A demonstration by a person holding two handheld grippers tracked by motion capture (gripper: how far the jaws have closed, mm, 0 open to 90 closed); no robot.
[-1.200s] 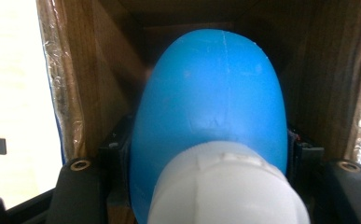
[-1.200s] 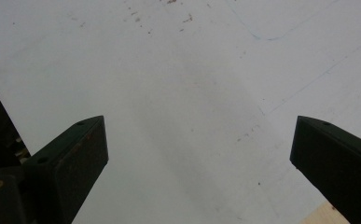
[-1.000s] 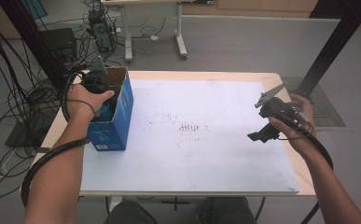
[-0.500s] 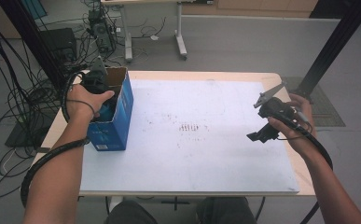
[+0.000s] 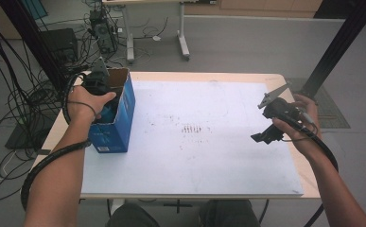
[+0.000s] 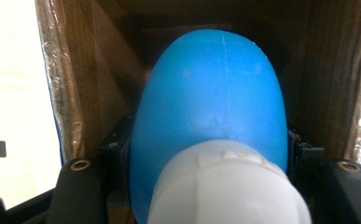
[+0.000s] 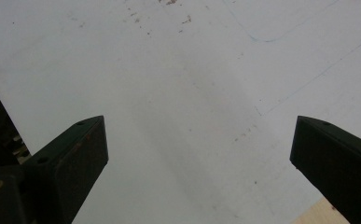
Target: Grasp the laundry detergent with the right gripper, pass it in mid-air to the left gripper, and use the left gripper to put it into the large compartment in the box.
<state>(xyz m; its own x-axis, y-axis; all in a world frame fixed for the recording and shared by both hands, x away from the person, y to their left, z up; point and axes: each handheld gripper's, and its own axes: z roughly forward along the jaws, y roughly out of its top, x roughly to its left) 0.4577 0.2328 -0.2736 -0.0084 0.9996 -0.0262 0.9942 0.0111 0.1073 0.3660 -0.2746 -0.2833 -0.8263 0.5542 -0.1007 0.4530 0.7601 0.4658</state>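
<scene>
A blue cardboard box (image 5: 119, 124) stands open-topped at the table's left edge. My left gripper (image 5: 104, 100) reaches down into it from above, held by the person's left hand. In the left gripper view its jaws are shut on a blue plastic bottle (image 6: 211, 88) with a white cap (image 6: 227, 186), the cap end toward the camera and the brown inner walls of the box (image 6: 89, 70) around it. My right gripper (image 5: 264, 137) hovers over the right side of the white sheet (image 5: 195, 156). In the right gripper view its jaws (image 7: 199, 144) stand wide apart with nothing between them.
The white sheet covers most of the wooden table (image 5: 309, 177) and bears small brown specks (image 5: 191, 128) near its middle. Cables (image 5: 39, 101) hang off the table's left side. A desk leg (image 5: 183, 42) and a black post (image 5: 334, 47) stand on the floor beyond.
</scene>
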